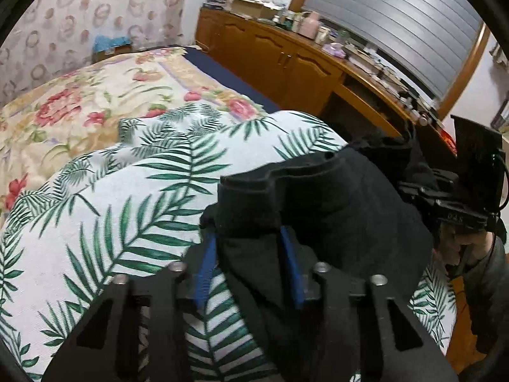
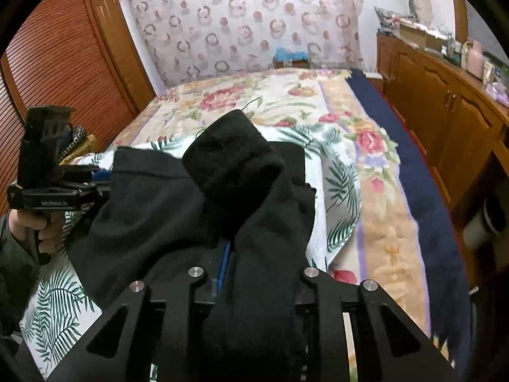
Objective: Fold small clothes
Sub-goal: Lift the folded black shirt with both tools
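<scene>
A black garment [image 1: 334, 197] hangs bunched between my two grippers, above a white leaf-print cloth [image 1: 111, 207] spread on the bed. My left gripper [image 1: 248, 232] is shut on one edge of it, with black fabric pinched between the blue pads [image 1: 206, 254]. In the right wrist view my right gripper [image 2: 251, 238] is shut on another part of the black garment [image 2: 159, 207], which drapes over its fingers and hides most of them. A rolled fold of fabric sticks up ahead of it. The left gripper [image 2: 98, 180] shows at the left, held by a hand [image 2: 35, 226].
A floral bed cover [image 2: 270, 95] lies under the leaf-print cloth [image 2: 340, 184]. A wooden cabinet [image 1: 286, 60] with a cluttered top runs along the bed's right side. A louvred wooden door [image 2: 63, 47] stands to the left. A patterned curtain [image 2: 238, 22] hangs behind the bed.
</scene>
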`<state>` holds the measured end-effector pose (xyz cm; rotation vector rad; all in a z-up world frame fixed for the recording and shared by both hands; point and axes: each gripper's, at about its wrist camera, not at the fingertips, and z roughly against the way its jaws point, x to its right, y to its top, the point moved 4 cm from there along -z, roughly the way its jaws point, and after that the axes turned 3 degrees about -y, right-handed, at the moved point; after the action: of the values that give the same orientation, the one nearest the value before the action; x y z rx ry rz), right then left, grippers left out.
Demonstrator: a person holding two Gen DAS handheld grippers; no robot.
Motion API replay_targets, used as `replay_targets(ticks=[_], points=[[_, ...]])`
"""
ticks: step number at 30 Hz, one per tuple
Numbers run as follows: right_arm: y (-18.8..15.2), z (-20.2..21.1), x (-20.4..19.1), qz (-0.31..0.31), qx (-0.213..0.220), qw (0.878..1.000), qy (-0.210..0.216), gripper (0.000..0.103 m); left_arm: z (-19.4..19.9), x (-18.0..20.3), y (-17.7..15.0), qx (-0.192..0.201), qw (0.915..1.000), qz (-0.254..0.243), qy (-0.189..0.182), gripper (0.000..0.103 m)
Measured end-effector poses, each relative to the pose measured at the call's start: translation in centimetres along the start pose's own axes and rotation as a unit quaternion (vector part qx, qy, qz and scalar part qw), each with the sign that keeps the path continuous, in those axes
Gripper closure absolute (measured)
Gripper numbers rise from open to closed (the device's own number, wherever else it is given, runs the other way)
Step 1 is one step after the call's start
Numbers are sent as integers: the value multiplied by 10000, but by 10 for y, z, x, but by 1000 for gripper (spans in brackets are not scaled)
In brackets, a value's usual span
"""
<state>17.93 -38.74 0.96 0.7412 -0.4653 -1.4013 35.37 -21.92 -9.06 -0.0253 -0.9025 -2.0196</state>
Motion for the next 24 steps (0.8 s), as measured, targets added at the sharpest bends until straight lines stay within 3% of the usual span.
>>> replay_targets(ticks=[2, 4, 14, 24], points=[[0, 5, -2, 30, 151, 9999, -29, 79, 3, 3, -1, 32, 10000, -4, -30, 83], [-1, 10, -4, 86, 301, 9995, -49, 80, 9, 5, 0, 118, 9999, -38, -42, 85], [14, 35, -28, 533, 883, 9945, -188, 81, 84, 33, 4, 1055, 9939, -297, 128, 87], [36, 30, -70, 1191, 1094, 9868, -59, 81, 154, 19, -8, 1680, 9836, -274, 604, 87]])
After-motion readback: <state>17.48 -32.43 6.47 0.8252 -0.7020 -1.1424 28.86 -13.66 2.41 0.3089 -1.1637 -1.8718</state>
